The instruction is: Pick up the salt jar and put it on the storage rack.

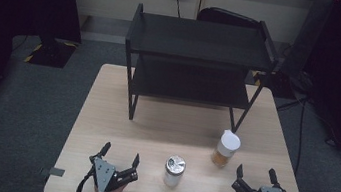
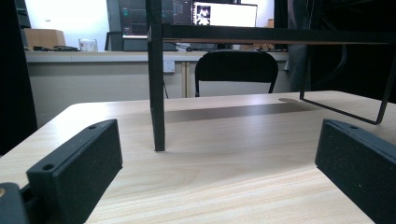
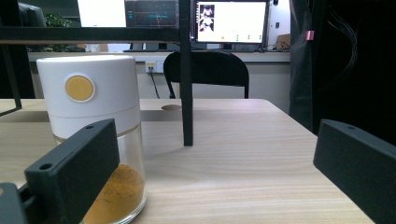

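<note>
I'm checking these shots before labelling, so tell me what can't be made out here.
- Glass jar, right gripper view: its lower left side is hidden behind the gripper's own jaw.
- Silver-lidded jar, high view: too small to tell its contents.
- Black shelf, left gripper view: top cut off by the edge.

1. Desk (image 1: 105,117): light wood top, rectangular, standing on grey carpeted floor (image 1: 30,106).
2. Black two-tier rack (image 1: 196,62): stands on the desk's far half, both shelves bare.
3. Jar with white lid (image 1: 226,149): upright, orange powder inside, near right.
4. Jar with silver cap (image 1: 174,171): upright, near centre.
</note>
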The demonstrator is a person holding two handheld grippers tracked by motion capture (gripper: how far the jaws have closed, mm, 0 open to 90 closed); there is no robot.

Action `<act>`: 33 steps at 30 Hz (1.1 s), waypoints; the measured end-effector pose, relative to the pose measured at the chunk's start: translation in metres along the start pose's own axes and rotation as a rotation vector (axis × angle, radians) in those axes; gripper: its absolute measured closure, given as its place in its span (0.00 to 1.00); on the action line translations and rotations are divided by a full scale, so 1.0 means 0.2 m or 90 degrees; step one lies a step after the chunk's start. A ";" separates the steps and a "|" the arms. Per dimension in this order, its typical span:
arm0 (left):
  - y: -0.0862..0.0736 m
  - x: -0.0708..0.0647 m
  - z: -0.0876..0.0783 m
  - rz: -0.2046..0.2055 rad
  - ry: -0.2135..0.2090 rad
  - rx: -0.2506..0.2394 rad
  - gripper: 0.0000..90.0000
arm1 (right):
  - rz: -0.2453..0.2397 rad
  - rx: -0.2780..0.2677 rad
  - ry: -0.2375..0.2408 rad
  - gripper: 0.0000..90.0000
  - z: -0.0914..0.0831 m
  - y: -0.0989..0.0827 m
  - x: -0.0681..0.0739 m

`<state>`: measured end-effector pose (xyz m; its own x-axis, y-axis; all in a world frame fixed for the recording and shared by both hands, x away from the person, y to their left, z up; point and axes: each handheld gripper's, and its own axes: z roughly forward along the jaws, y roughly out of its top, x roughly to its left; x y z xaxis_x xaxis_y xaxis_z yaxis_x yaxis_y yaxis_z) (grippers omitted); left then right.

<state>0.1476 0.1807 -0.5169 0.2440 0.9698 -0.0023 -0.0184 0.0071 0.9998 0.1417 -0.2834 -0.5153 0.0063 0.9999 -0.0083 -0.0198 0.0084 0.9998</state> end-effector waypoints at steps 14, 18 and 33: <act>0.00 0.02 0.01 -0.002 -0.010 0.003 0.00 | 0.000 0.000 -0.001 0.00 0.00 0.00 0.00; 0.01 0.03 0.01 0.002 -0.018 0.005 0.00 | 0.000 0.000 -0.002 0.00 0.00 0.00 0.00; 0.06 0.02 -0.02 -0.011 -0.037 -0.031 0.00 | 0.000 -0.001 0.000 0.00 0.00 0.00 0.00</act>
<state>0.1440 0.1849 -0.5042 0.3002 0.9537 -0.0176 -0.0608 0.0376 0.9974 0.1418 -0.2835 -0.5153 0.0058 1.0000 -0.0076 -0.0208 0.0077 0.9998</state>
